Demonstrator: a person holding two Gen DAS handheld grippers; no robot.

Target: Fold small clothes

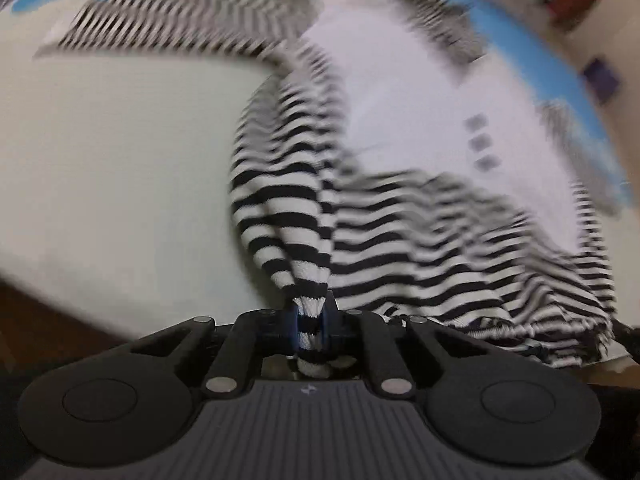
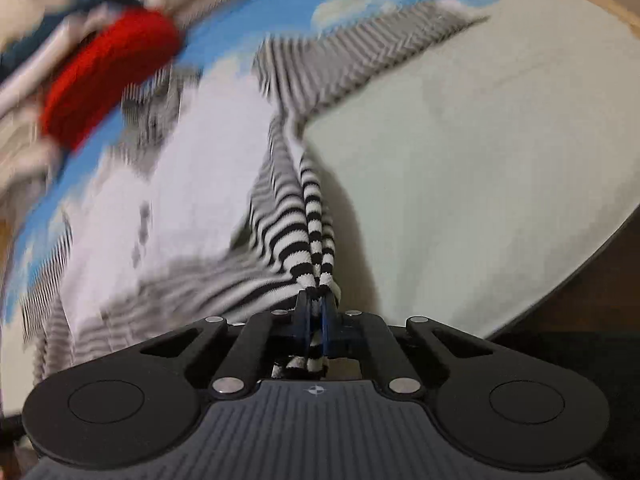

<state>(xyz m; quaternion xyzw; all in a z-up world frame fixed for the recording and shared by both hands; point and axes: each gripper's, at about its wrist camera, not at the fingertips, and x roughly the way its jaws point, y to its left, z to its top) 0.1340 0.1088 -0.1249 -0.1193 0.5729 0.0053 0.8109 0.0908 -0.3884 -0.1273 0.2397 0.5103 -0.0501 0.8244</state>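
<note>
A small garment with black-and-white striped sleeves and hem and a white front panel lies spread on a pale table. My left gripper is shut on a bunched striped corner of it, the fabric pinched between the blue pads. In the right wrist view the same garment stretches away to the left, and my right gripper is shut on another striped corner. A striped sleeve extends toward the far side. Both views are blurred by motion.
A blue cloth with white patches lies under the garment's far edge. A red object sits at the far left in the right wrist view. The table's rounded edge drops to dark floor on the right.
</note>
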